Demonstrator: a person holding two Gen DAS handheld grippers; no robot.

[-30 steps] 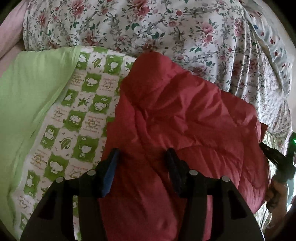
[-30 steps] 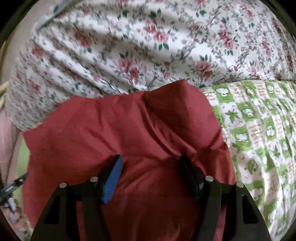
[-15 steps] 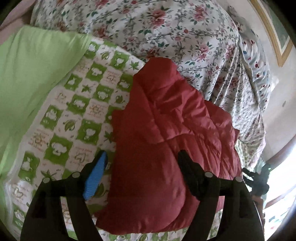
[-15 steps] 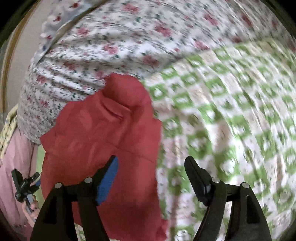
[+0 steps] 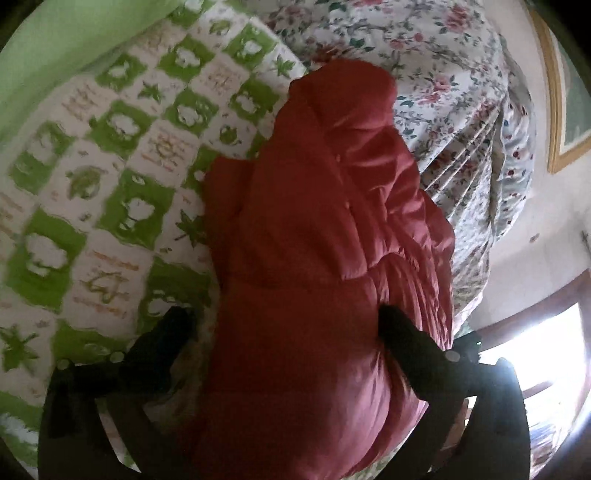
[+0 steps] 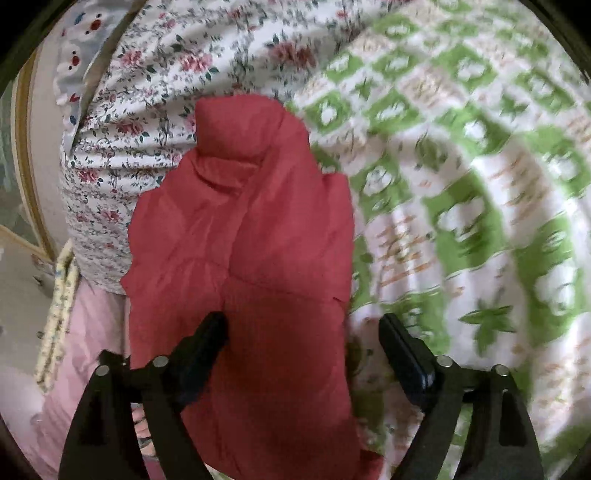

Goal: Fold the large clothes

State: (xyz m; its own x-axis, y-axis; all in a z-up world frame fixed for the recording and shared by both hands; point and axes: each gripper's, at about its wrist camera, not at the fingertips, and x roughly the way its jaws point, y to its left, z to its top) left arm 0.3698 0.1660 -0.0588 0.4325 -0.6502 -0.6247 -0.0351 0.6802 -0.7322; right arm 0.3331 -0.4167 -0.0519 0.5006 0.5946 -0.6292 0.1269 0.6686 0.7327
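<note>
Red puffy jacket lies folded into a long narrow bundle on the bed, resting on the green-and-white checked sheet, its far end up against the floral quilt. Quilted panels and seams show on top; the fabric is creased, and its near end bulges toward the cameras.

Left gripper sits low over the near end of the jacket, jaws spread wide, having just been opening. The red bundle fills the gap between the fingers, but the pads don't press on it, so nothing is gripped.

Right gripper is likewise wide apart, jaws just been opening. Its one finger is over the jacket, the other over the checked sheet just beside the jacket's edge, nothing clamped.

Plain green cloth lies at the far side of the checked sheet. Pink fabric is beside the jacket in the right wrist view. A framed picture hangs on the wall, and a bright window is off to the side. Both views are motion-blurred
</note>
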